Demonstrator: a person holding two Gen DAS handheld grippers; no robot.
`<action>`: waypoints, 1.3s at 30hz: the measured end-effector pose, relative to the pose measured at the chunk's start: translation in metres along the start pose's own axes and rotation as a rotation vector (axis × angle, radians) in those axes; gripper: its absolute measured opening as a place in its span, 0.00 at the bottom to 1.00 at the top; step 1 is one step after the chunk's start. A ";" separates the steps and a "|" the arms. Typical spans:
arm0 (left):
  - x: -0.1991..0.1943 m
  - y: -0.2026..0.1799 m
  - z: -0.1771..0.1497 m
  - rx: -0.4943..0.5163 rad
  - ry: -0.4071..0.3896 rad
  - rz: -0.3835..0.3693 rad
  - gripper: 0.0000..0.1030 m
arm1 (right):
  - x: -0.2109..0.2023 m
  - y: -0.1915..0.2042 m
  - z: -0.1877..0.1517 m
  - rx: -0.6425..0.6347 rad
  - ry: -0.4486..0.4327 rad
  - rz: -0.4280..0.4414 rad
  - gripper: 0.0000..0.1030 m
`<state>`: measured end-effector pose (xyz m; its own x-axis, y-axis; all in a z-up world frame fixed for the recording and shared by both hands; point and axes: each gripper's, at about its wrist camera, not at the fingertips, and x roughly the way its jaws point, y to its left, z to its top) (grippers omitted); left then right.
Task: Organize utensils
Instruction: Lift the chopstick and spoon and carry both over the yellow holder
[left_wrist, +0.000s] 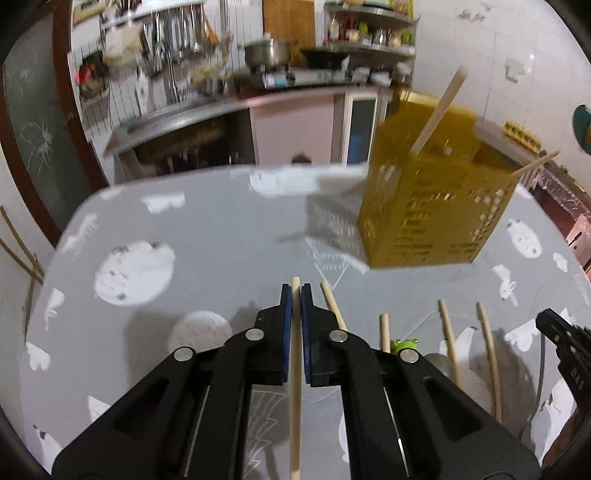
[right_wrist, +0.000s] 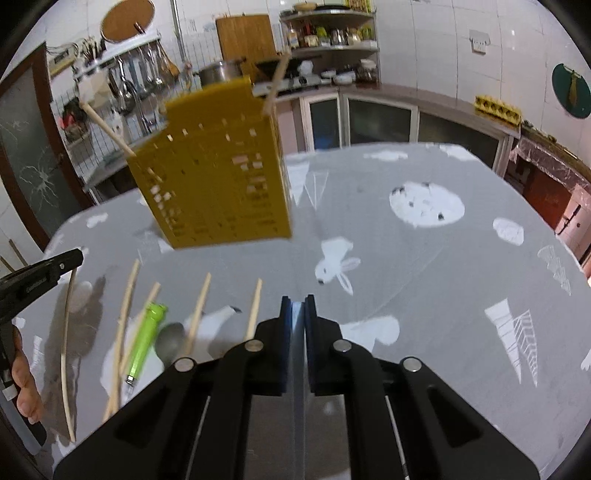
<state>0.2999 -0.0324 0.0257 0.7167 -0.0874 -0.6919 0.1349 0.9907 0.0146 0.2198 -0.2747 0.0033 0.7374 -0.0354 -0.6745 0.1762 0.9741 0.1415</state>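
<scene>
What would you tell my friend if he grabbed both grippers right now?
Left gripper: shut on one chopstick.
Right gripper: shut on a thin grey piece, kind unclear.
Done: two chopsticks stand in the yellow holder.
Left: put both held pieces in, then the loose chopsticks, green-handled tool and spoon on the table.
</scene>
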 end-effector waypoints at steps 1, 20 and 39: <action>-0.007 0.001 0.001 0.001 -0.027 -0.003 0.04 | -0.003 -0.001 0.001 -0.003 -0.012 0.009 0.07; -0.090 0.007 -0.008 0.019 -0.296 -0.047 0.04 | -0.065 -0.011 0.008 -0.067 -0.308 0.088 0.07; -0.156 -0.022 0.067 -0.048 -0.515 -0.190 0.04 | -0.121 0.006 0.079 -0.078 -0.567 0.119 0.07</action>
<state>0.2307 -0.0476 0.1814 0.9267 -0.2926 -0.2359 0.2718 0.9552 -0.1173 0.1829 -0.2823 0.1432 0.9867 -0.0176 -0.1613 0.0380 0.9915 0.1244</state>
